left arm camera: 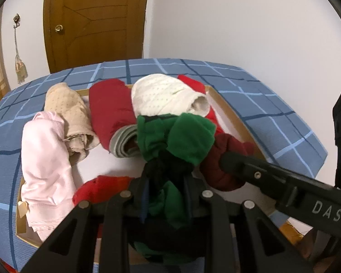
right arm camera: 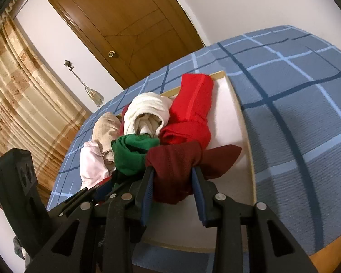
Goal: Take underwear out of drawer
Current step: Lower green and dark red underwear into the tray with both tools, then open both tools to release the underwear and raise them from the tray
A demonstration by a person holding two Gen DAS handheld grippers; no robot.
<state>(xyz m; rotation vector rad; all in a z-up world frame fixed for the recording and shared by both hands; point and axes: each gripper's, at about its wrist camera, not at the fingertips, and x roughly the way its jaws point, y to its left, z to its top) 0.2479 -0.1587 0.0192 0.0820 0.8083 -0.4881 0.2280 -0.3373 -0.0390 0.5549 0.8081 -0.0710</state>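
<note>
matt cloth underwear, perhaps cardboard drawer

One drawer holds about eight rolled underwear pieces.

We read this as a home bedroom. A bed fills the middle, covered with a blue checked sheet. Behind it we see a brown wooden door with a round brass knob, set in plain white walls. A gold patterned curtain hangs at the side, and a tasselled tieback dangles from a wall hook. On the bed we see a shallow drawer with rolled underwear.
</note>
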